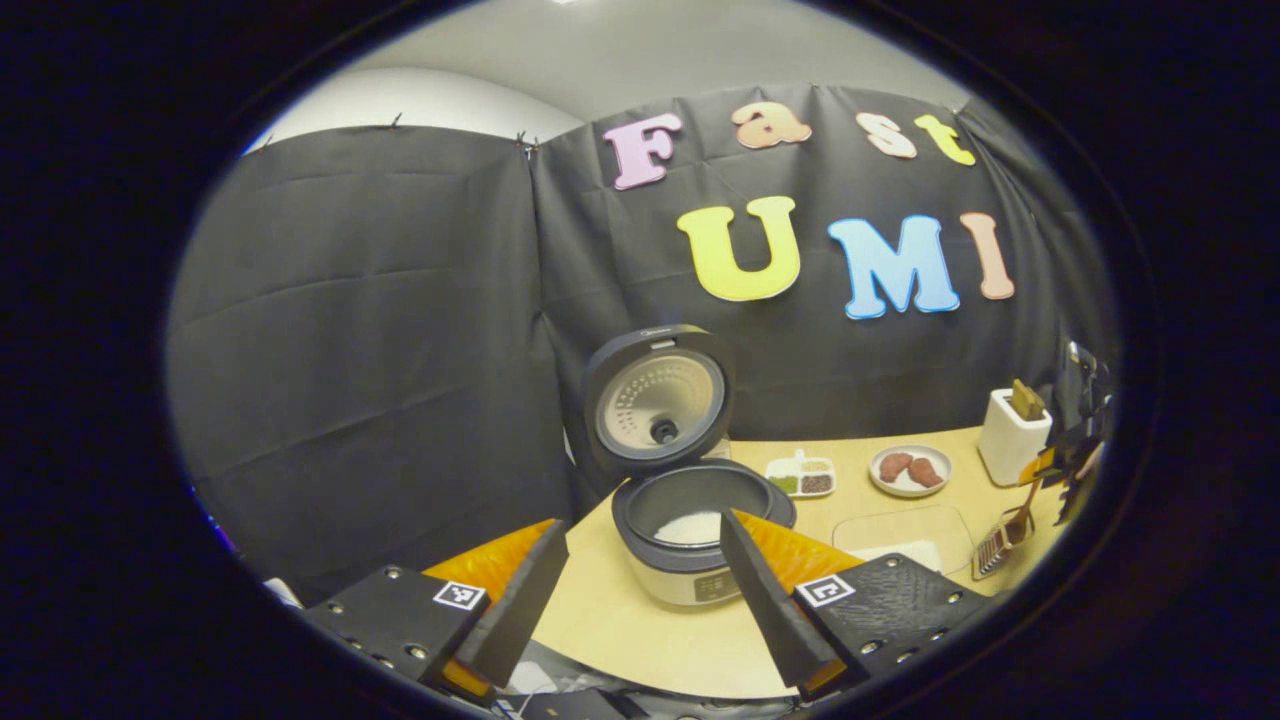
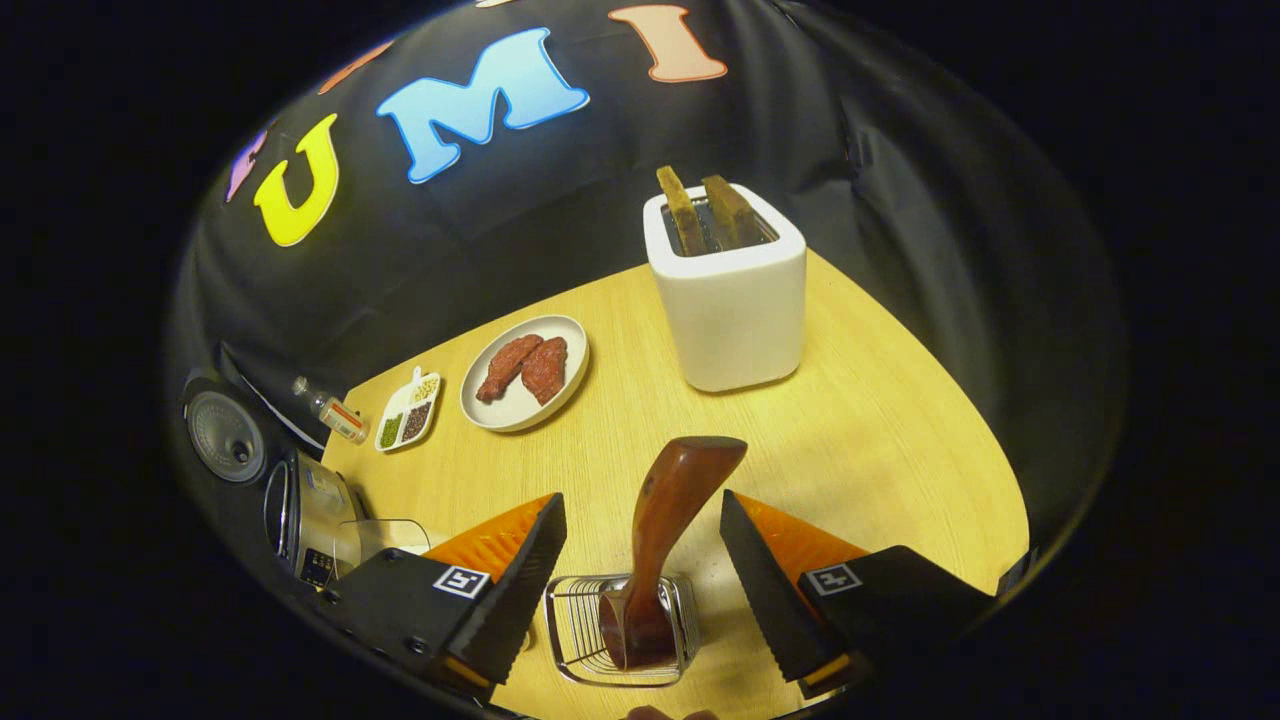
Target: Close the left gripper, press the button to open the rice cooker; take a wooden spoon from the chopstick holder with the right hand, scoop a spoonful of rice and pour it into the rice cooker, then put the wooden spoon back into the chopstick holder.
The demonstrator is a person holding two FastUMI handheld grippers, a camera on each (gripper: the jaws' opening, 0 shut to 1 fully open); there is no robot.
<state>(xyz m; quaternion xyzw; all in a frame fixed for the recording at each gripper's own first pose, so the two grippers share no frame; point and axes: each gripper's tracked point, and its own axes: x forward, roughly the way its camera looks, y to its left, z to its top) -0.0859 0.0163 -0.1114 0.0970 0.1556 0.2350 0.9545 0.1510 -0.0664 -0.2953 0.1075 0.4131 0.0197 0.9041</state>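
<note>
The rice cooker [image 1: 690,580] stands with its lid [image 1: 655,400] raised and white rice in the pot, straight ahead of my left gripper [image 1: 642,525], which is open and holds nothing. In the right gripper view the wooden spoon [image 2: 670,500] stands upright in the wire chopstick holder [image 2: 575,630]. My right gripper [image 2: 642,503] is open, a finger on each side of the handle and neither touching it. The left gripper view shows the holder [image 1: 995,545], the spoon [image 1: 1025,505] and the right gripper [image 1: 1075,450] at the far right. The cooker [image 2: 310,520] sits far left in the right gripper view.
A clear rice container [image 1: 905,530] lies between cooker and holder. A white toaster [image 2: 728,300] with bread stands at the back. A plate of meat [image 2: 525,372], a divided dish [image 2: 408,410] and a small bottle [image 2: 330,410] sit on the wooden table [image 2: 880,450].
</note>
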